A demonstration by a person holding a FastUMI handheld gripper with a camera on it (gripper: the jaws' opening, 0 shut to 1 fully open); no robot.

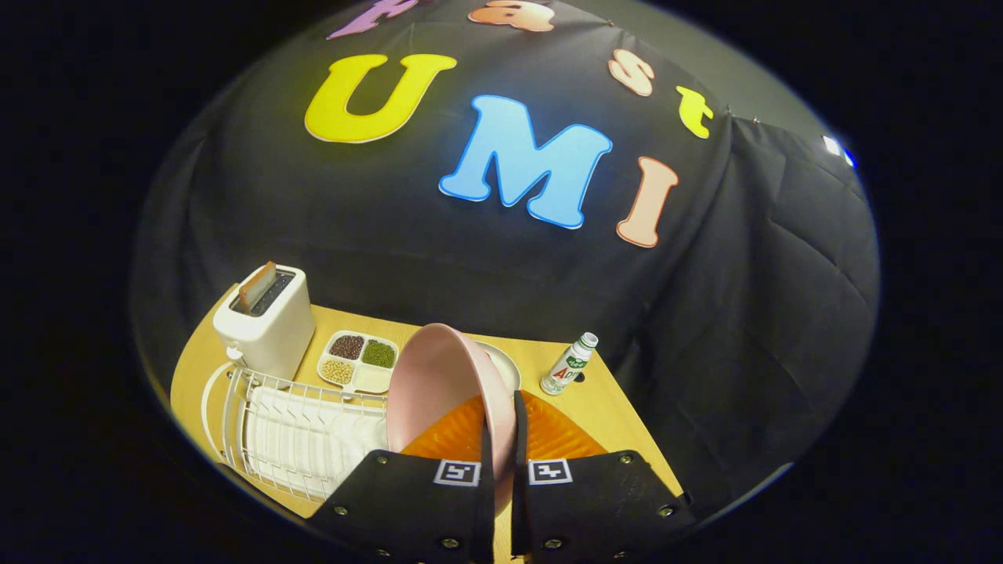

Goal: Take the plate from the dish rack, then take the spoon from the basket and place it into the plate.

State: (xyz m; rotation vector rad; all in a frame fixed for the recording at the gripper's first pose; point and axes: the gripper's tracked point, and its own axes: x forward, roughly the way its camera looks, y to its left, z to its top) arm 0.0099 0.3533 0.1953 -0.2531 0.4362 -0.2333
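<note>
So the fingers (501, 446) are nearly closed, pinching the rim of the pink plate (439, 392), which stands tilted up on its edge, its face toward the left of the frame, sticking up from between them at lower centre. Looks to me like the plate is clear of the white dish rack (298, 439), which sits at lower left, just beside the plate. Right under and ahead of the fingers there's an orange ribbed thing (548, 435), maybe a mat or a tray, can't tell for sure, and that seems the likely spot to lay the plate flat. The key bit for the next move: the plate has to tip from upright to flat, going down and forward, and the rack is close on the left. Behind the plate a pale round dish (505, 364) peeks out. Further back on the table (595, 399) are a white toaster (266, 321) with a slice in it at the left, a divided tray of beans (359, 362), and a small bottle (568, 364) to the right. I can't make out the basket or the spoon.
</note>
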